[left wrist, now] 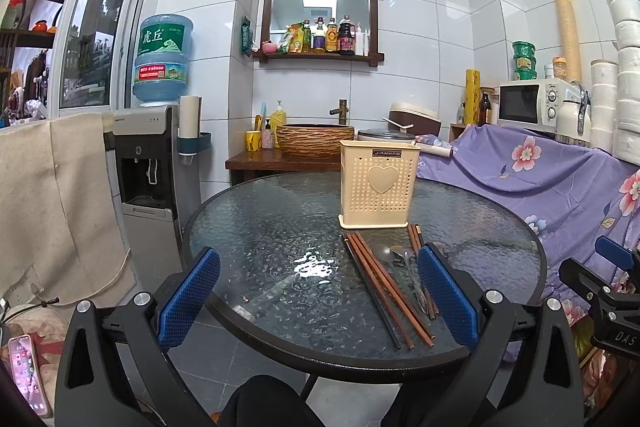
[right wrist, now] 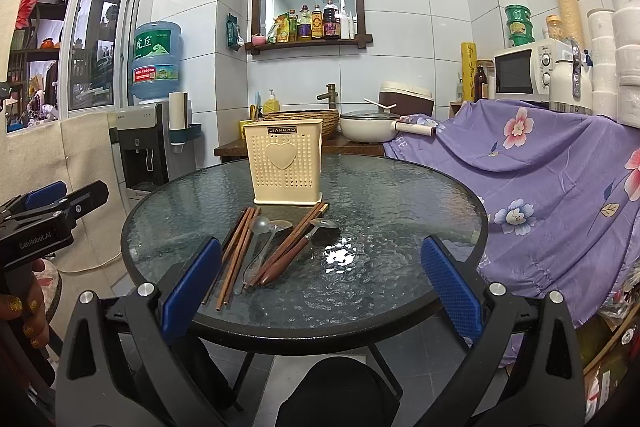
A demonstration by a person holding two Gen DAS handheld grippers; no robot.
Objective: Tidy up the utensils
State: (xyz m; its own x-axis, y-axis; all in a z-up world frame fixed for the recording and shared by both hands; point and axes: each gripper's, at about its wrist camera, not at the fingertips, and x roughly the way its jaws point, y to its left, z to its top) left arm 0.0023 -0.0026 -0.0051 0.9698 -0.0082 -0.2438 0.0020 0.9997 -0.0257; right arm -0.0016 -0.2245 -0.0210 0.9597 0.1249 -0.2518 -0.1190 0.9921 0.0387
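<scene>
Both grippers are held above the near rim of the round glass table (right wrist: 420,211), released and holding nothing: the left gripper (left wrist: 318,301) and the right gripper (right wrist: 320,291) each show blue pads spread wide apart. The cream holder (right wrist: 285,163) stands upright on the glass, and every utensil lies loose just in front of it, on the side nearer the person. Seen from the right wrist, a bundle of brown chopsticks (right wrist: 236,253) lies in front of the holder toward its left, a clear plastic spoon (right wrist: 260,227) lies beside that bundle, and a wooden-handled spoon (right wrist: 294,257) with more chopsticks lies in front of the holder toward its right. No utensil is in the holder yet, so the step in hand is judged to be the first pick. Take 1 item at a time, starting at the outer edge of the pile. Straddle the handle at mid-length with the pads across it, not along it. Expect thin sticks to roll on the textured glass; close slowly. Lift clear of the neighbours before moving to the holder, then lower the item vertically into the open top.
</scene>
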